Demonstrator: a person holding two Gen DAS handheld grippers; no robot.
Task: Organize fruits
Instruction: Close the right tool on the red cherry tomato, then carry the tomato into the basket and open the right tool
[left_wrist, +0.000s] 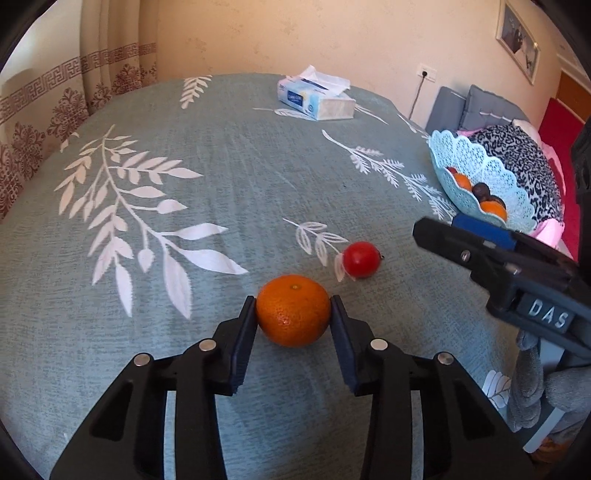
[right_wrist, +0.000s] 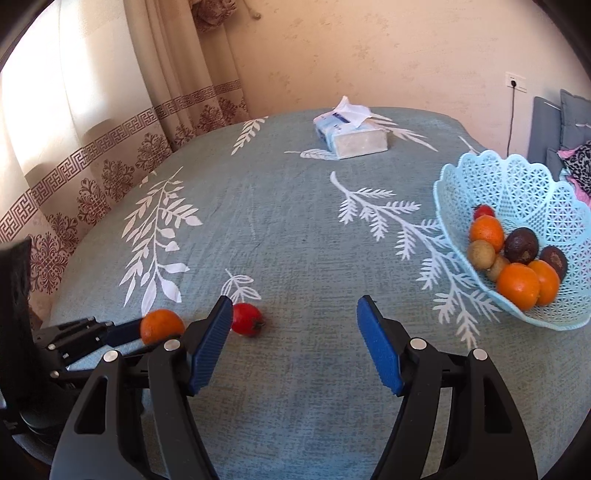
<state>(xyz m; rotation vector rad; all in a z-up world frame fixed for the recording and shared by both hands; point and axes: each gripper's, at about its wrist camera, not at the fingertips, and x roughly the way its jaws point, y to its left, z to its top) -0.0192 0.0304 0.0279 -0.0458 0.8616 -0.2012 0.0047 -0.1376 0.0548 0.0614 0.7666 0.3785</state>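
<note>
My left gripper (left_wrist: 293, 306) is shut on an orange mandarin (left_wrist: 293, 310) that rests on the teal cloth; the mandarin also shows in the right wrist view (right_wrist: 161, 326). A small red fruit (left_wrist: 361, 259) lies just beyond it to the right, loose on the cloth, and shows in the right wrist view (right_wrist: 246, 319). My right gripper (right_wrist: 295, 314) is open and empty, above the cloth, with the red fruit just outside its left finger. A light blue lace basket (right_wrist: 517, 177) at the right holds several oranges and dark and tan fruits; it also shows in the left wrist view (left_wrist: 480, 162).
A tissue box (left_wrist: 316, 96) stands at the far side of the table, also in the right wrist view (right_wrist: 351, 134). A curtain (right_wrist: 110, 147) hangs at the left. Cushions and a patterned fabric (left_wrist: 517, 155) lie past the table's right edge.
</note>
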